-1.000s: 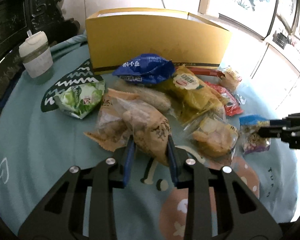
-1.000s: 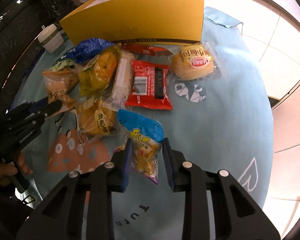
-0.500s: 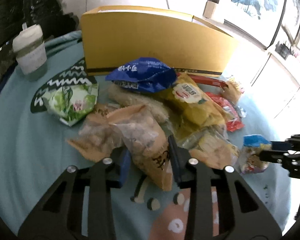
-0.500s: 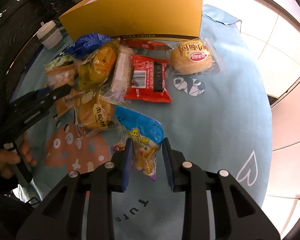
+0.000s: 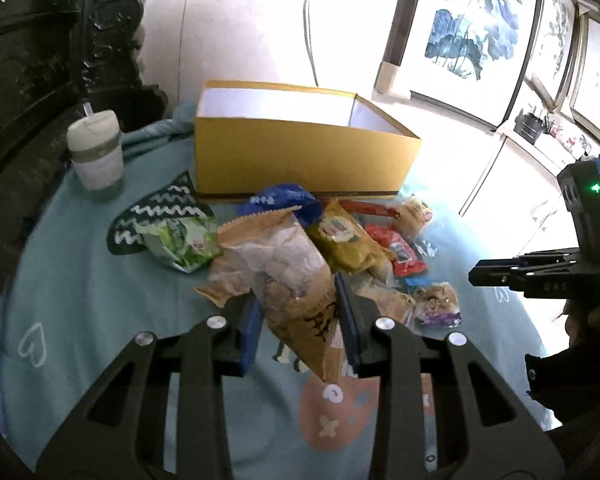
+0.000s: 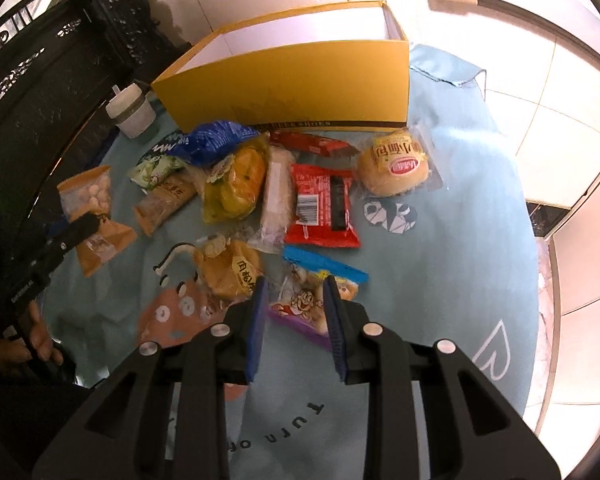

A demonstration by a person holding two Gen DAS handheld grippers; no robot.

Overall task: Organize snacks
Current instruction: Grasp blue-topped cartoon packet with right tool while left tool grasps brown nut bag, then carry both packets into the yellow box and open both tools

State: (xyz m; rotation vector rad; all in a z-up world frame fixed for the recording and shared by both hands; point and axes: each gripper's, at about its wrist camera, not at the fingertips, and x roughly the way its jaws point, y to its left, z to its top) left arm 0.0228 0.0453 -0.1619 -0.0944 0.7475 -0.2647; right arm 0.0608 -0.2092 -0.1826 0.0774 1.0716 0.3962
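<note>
Teal printed cloth on desk (image 5: 80, 300), open yellow cardboard box (image 5: 300, 160) behind snack pile. Left tongs (image 5: 298, 324) pinching tan peanut bag (image 5: 296, 280); right tongs (image 6: 296, 316) pinching blue-topped cartoon snack packet (image 6: 312, 292), both lifted.

Snacks (image 6: 320, 196) before box (image 6: 300, 80)

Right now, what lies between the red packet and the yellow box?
In the right wrist view, a slim red bar wrapper lies between the red packet and the yellow box.
</note>
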